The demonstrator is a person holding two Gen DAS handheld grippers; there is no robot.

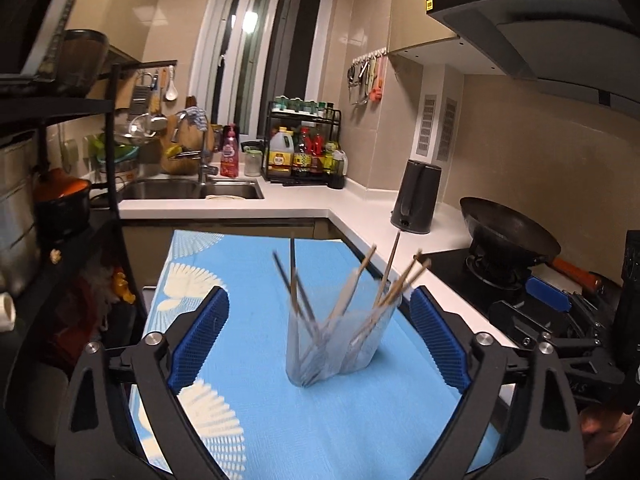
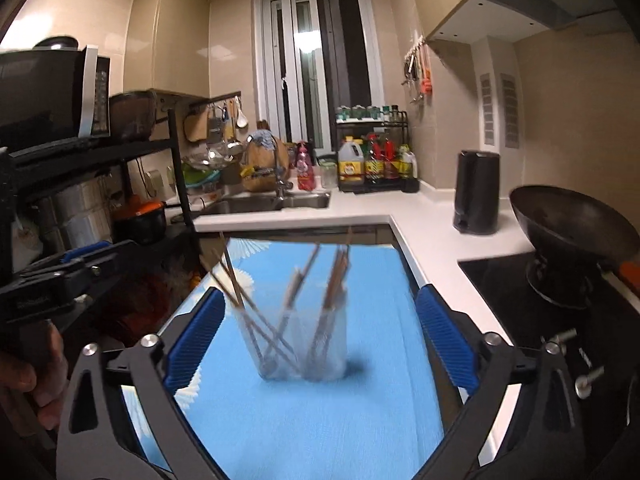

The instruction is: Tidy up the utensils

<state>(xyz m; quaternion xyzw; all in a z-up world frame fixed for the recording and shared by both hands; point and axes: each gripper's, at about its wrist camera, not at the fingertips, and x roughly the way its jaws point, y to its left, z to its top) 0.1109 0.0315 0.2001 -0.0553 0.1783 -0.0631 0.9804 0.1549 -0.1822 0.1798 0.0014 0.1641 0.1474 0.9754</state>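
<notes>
Two clear plastic cups (image 1: 336, 344) stand side by side on a blue patterned cloth (image 1: 280, 420), each holding several wooden chopsticks (image 1: 390, 276) that lean outward. The cups are motion-blurred. They also show in the right wrist view (image 2: 304, 344) with their chopsticks (image 2: 336, 276). My left gripper (image 1: 319, 340) is open, its blue pads either side of the cups, a little in front of them. My right gripper (image 2: 320, 340) is open and empty, likewise facing the cups. The right gripper shows at the right edge of the left view (image 1: 548, 300).
A white L-shaped counter (image 1: 360, 216) carries a black kettle (image 1: 416, 196), a sink (image 1: 192, 188) and a bottle rack (image 1: 304, 148). A black wok (image 1: 508, 232) sits on the hob at right. A black shelf with pots (image 2: 100, 184) stands at left.
</notes>
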